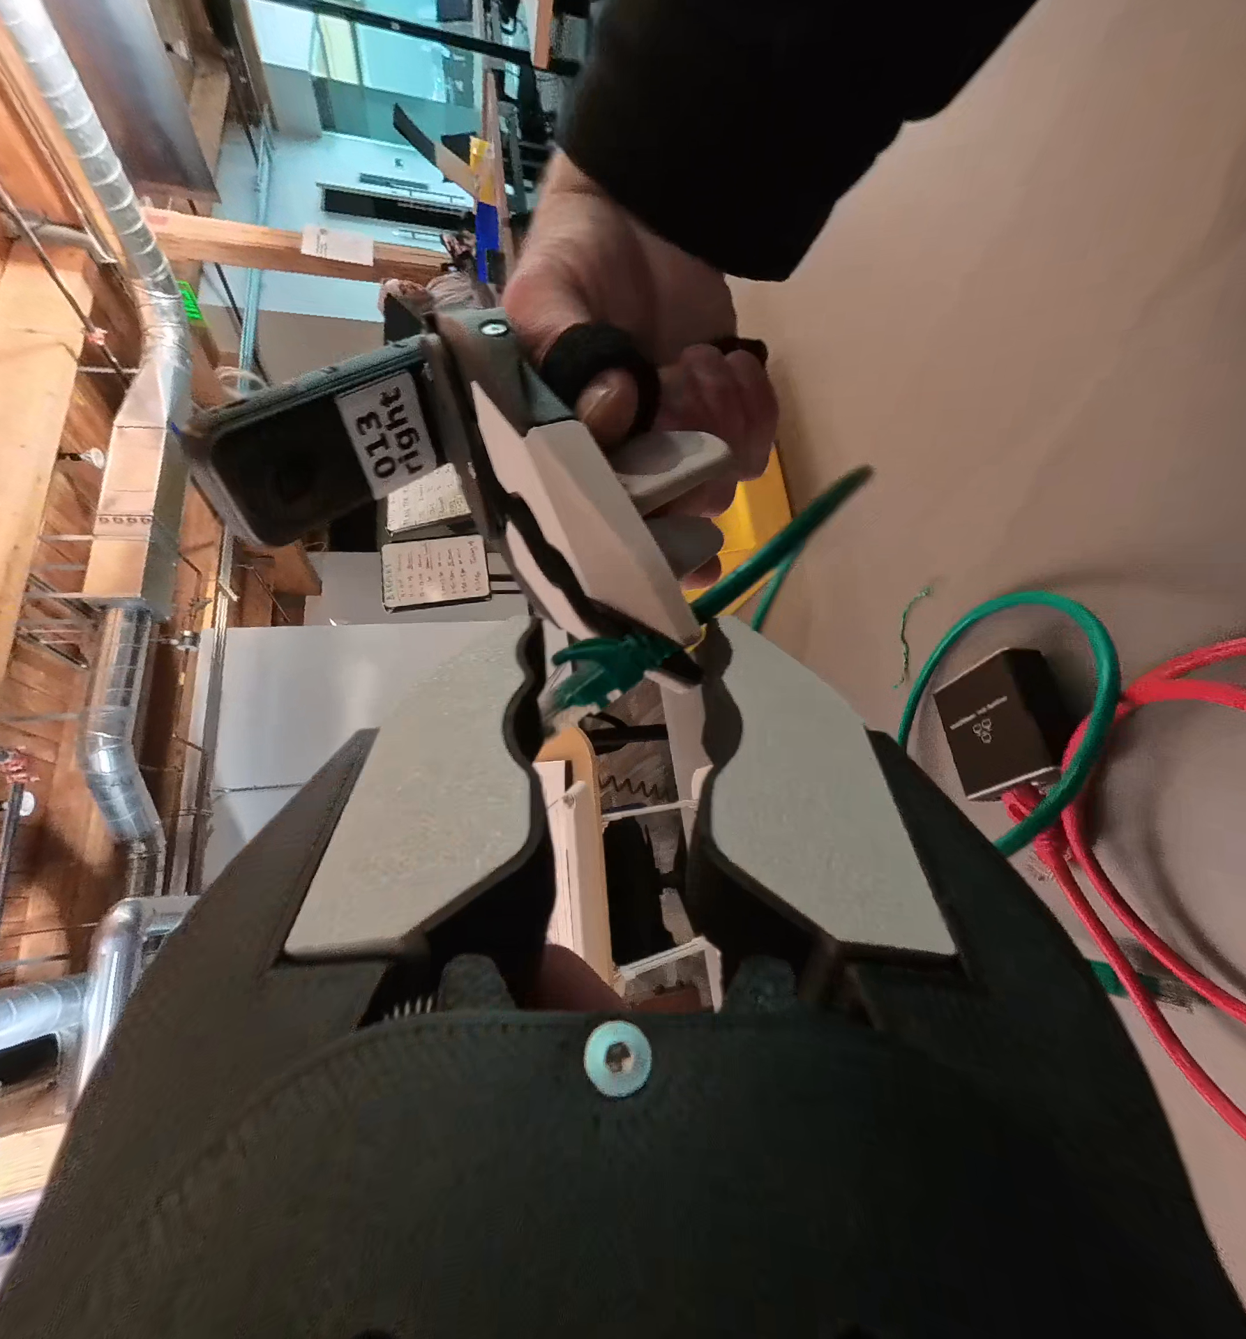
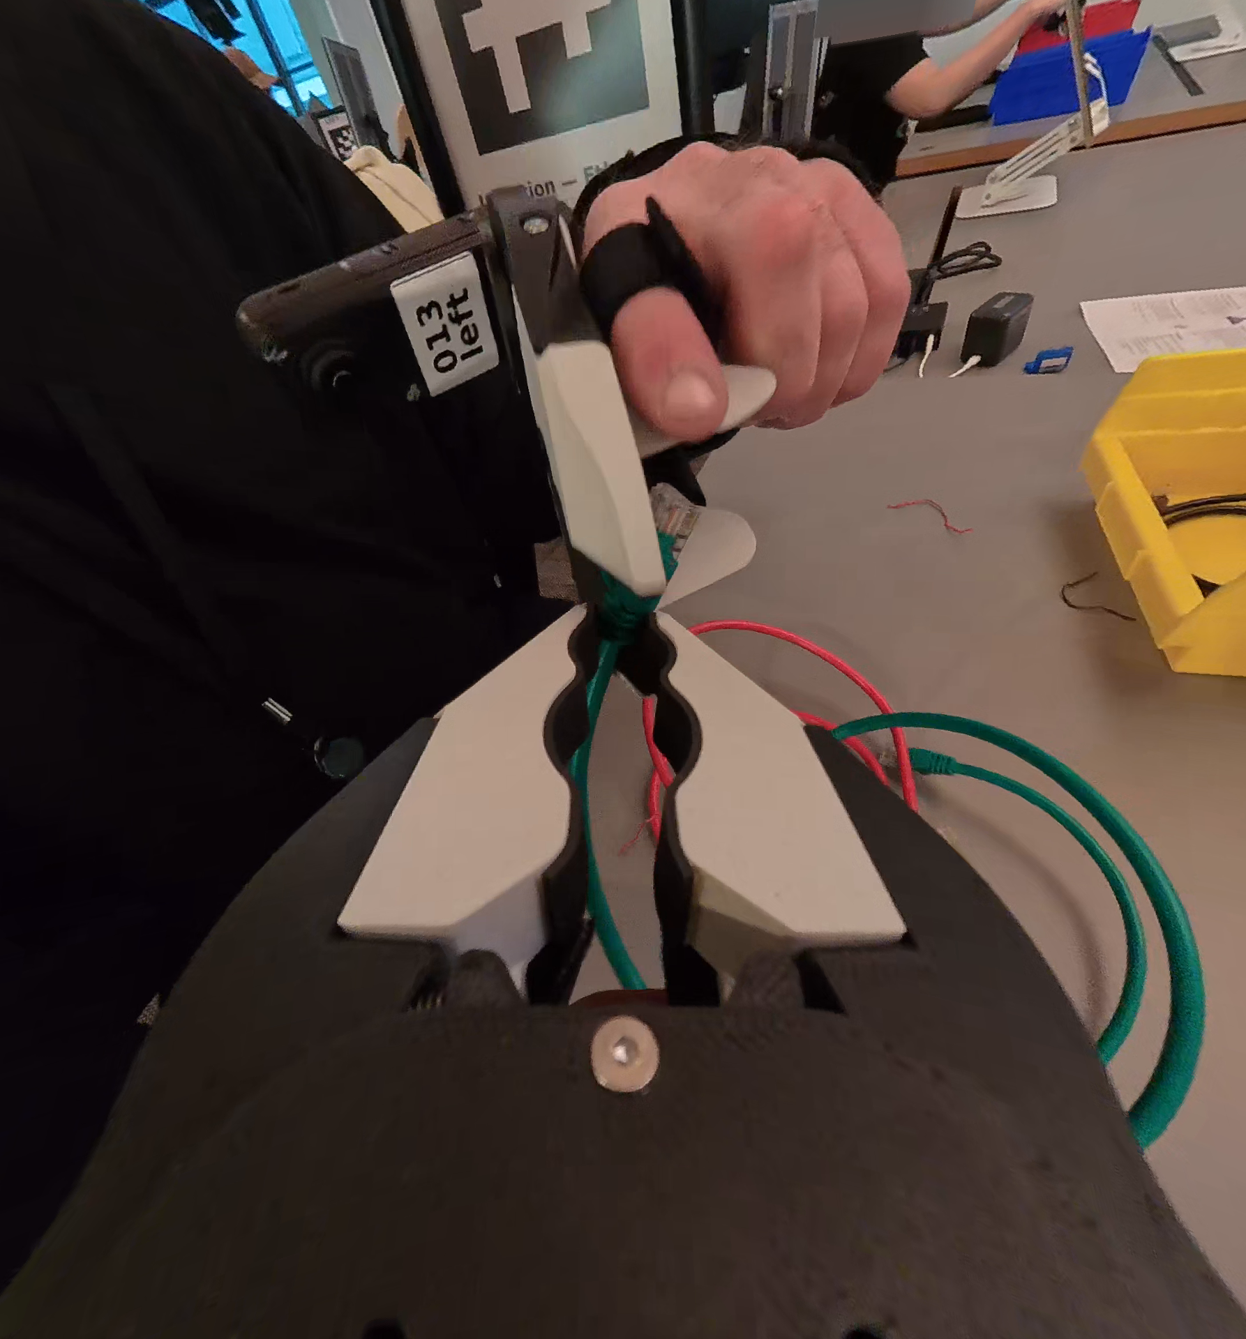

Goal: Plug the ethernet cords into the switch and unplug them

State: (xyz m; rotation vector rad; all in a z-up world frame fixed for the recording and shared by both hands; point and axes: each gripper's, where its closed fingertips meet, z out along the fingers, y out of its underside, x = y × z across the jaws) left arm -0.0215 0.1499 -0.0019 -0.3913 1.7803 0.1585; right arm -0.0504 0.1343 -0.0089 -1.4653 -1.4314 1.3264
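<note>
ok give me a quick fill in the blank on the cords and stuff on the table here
1. The right tongs are shut on the ___ ethernet cord.
2. The small switch lying on the table is ___.
3. The plastic bin at the table's far side is ___.

Missing words: green; black; yellow

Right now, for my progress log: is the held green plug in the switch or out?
Out. The right gripper holds the green plug in the air, away from the black switch.
</note>
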